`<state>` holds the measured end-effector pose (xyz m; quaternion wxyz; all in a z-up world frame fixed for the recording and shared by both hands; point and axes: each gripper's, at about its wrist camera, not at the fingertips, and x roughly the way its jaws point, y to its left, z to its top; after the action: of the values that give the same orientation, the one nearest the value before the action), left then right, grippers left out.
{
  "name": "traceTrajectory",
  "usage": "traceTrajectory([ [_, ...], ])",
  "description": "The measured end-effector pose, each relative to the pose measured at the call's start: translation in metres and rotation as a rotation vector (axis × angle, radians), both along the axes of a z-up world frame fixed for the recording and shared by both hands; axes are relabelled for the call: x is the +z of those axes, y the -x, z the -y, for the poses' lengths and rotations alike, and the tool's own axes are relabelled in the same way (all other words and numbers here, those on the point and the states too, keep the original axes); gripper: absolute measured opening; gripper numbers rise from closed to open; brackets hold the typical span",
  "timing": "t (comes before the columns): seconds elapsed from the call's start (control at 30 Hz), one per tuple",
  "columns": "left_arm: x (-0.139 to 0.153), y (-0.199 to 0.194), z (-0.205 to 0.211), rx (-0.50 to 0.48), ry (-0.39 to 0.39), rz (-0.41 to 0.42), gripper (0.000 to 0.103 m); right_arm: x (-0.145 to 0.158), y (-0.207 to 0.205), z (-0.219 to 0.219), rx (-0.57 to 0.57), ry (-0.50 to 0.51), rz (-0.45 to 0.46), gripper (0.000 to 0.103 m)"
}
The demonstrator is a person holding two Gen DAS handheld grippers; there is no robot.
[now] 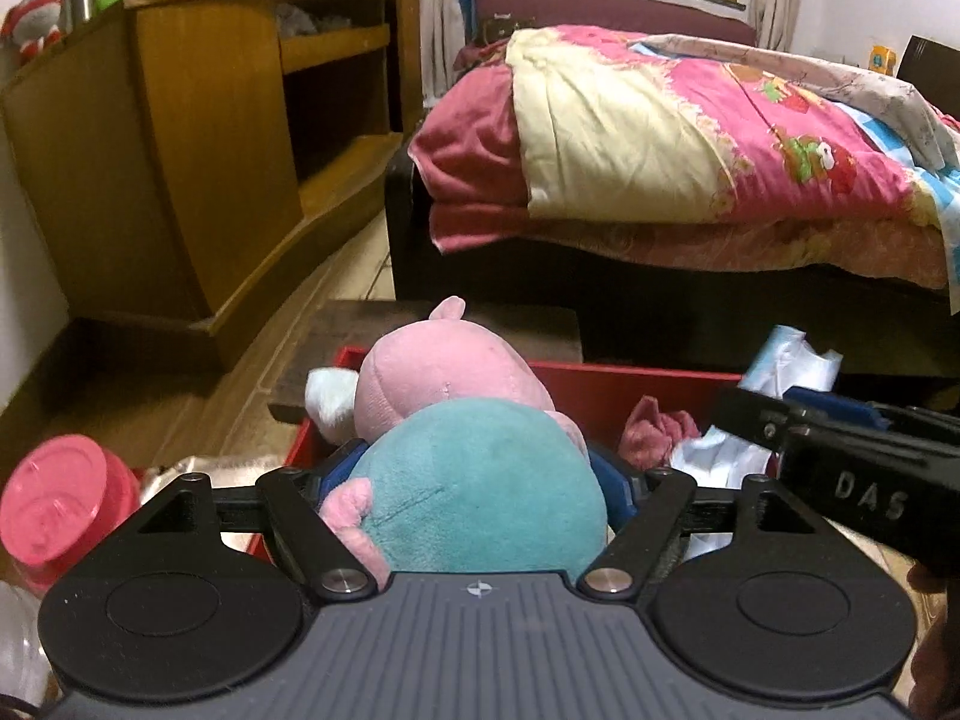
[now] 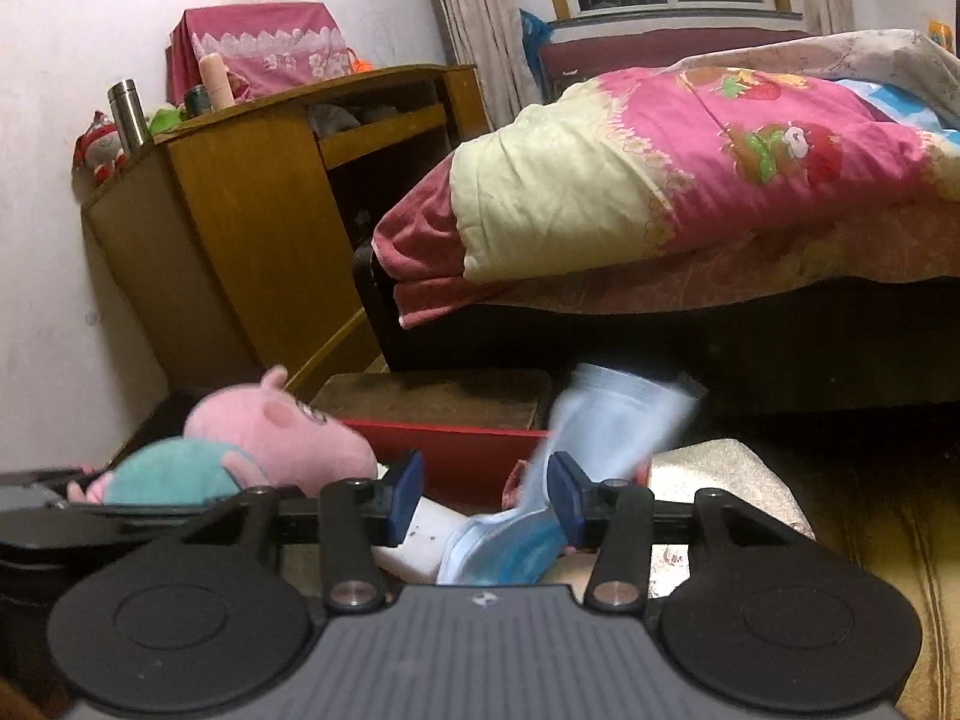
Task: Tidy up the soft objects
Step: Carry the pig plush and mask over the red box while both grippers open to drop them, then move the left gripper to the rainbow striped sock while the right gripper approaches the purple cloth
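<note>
A plush pig with a pink head (image 1: 444, 366) and a teal body (image 1: 486, 492) sits between the blue pads of my left gripper (image 1: 477, 474), which press on its sides just above a red box (image 1: 630, 384). In the right wrist view the same pig (image 2: 276, 426) hangs at the left. My right gripper (image 2: 486, 495) stands over the red box (image 2: 456, 444) with its jaws apart. A blurred light blue cloth (image 2: 618, 414) drapes against its right pad only and runs down below it. A pink cloth (image 1: 654, 429) and white items lie in the box.
A dark low stool (image 1: 432, 324) stands behind the box. Further back are a bed with a pink quilt (image 1: 690, 132) and a wooden cabinet (image 1: 198, 150) at the left. A pink-lidded jar (image 1: 60, 498) is near my left gripper. A pale cushion (image 2: 720, 468) lies right of the box.
</note>
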<state>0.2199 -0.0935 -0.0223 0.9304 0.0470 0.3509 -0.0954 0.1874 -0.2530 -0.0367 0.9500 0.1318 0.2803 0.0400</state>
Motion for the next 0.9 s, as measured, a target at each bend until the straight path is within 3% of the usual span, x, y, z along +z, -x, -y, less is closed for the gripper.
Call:
traceTrajectory([
  [0.33,0.023,0.02,0.004,-0.024,-0.024,0.08,0.081,0.007,0.002,0.008,-0.035,-0.043,-0.004,0.023],
  [0.9,0.065,0.071,0.01,-0.057,-0.024,0.143,0.082,0.06,0.045,0.013,-0.05,-0.09,0.078,0.024],
])
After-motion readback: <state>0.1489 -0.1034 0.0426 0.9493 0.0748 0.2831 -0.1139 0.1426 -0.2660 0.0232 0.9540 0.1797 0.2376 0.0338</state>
